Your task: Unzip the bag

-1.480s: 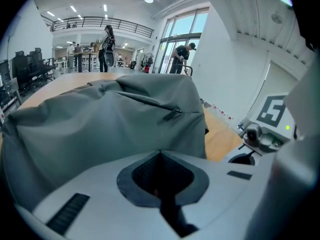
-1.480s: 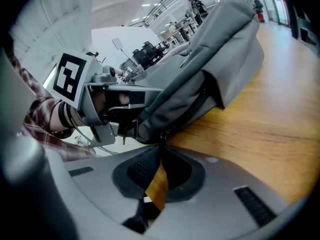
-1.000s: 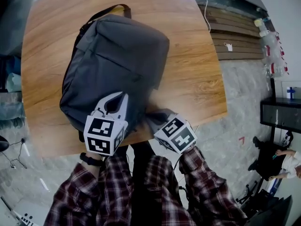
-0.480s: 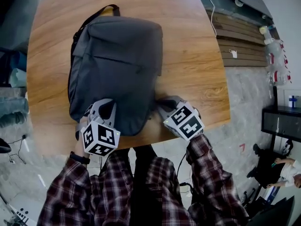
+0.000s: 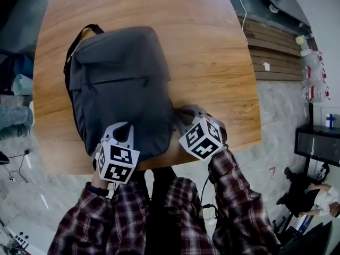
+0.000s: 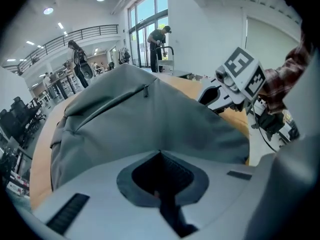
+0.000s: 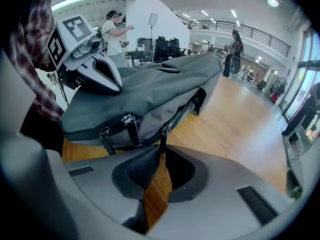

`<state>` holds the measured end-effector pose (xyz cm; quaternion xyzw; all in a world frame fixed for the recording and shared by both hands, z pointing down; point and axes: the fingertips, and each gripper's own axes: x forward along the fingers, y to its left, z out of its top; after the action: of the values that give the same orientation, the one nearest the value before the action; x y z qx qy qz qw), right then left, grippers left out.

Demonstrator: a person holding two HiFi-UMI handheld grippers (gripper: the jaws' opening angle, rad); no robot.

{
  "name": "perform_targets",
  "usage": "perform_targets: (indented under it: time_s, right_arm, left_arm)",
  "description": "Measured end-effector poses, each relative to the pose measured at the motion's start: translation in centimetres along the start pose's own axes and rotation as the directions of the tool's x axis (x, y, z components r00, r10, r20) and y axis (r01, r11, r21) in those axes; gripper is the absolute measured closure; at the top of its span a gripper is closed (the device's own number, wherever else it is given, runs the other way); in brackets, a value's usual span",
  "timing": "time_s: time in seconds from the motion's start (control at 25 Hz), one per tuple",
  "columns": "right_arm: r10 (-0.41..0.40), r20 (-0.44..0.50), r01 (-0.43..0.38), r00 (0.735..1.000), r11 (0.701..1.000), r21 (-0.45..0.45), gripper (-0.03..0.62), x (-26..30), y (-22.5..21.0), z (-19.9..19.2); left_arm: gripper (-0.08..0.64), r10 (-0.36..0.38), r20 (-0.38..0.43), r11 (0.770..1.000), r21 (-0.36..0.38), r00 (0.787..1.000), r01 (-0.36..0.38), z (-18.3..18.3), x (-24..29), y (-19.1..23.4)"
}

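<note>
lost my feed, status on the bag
Left gripper shut on bag edge. Right gripper shut on zip pull. Bag not open yet. Nothing in the way.

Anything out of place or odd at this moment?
Nothing is spilled or damaged. The dark grey fabric backpack lies askew on the wooden table, close to its near edge. The left gripper pinches its fabric; the right gripper is shut on a black zip pull.
</note>
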<state>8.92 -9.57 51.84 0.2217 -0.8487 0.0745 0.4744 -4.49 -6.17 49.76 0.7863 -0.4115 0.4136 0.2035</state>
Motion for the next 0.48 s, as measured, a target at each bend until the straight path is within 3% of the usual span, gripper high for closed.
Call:
perform_targets:
  time_s: [0.24, 0.4, 0.48]
  right_arm:
    - [-0.135, -0.008, 0.133, 0.991, 0.984, -0.122, 0.561, 0.7, -0.7, 0.9]
    - [-0.120, -0.022, 0.114, 0.992, 0.974, -0.196, 0.561, 1.2, -0.9, 0.9]
    - [-0.065, -0.003, 0.064, 0.998, 0.983, -0.170, 0.561, 1.0, -0.7, 0.8]
  left_arm:
    - [0.551, -0.007, 0.004, 1.000, 0.003, 1.000, 0.007, -0.3, -0.1, 0.3]
    - [0.551, -0.021, 0.001, 1.000, -0.007, 1.000, 0.021, -0.1, 0.0, 0.1]
    - [0.551, -0.023, 0.002, 1.000, -0.007, 1.000, 0.023, -0.2, 0.0, 0.0]
